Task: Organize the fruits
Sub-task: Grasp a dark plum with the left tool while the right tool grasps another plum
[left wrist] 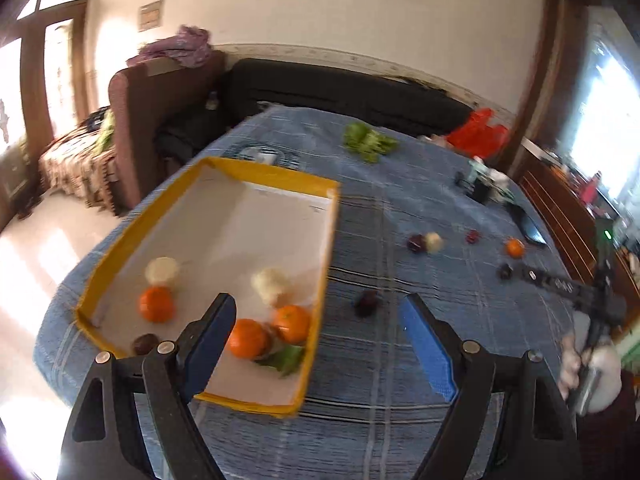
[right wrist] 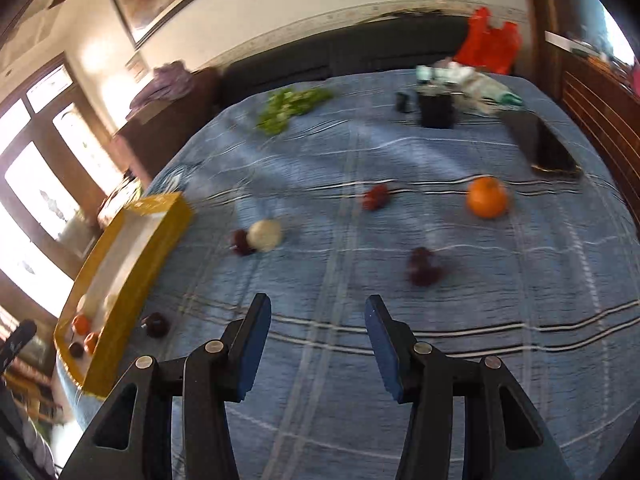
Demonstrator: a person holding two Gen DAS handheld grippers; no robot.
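Both tools gape wide, holding nothing: the left tool [left wrist: 316, 320] above the yellow tray [left wrist: 256, 172] of oranges, the right tool [right wrist: 318, 312] over the blue-clothed surface [right wrist: 400, 152]. An orange [right wrist: 487, 197], a pale fruit [right wrist: 264, 235] and blurred dark ones, perhaps plums [right wrist: 423, 266], lie scattered there.

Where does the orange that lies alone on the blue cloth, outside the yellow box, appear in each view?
Left wrist view: the orange lies far right at mid-height, beside a dark flat object.
Right wrist view: the same orange lies right of centre, above the open right gripper.
Shared landmark: the pale round fruit touching a dark fruit, left of the orange.
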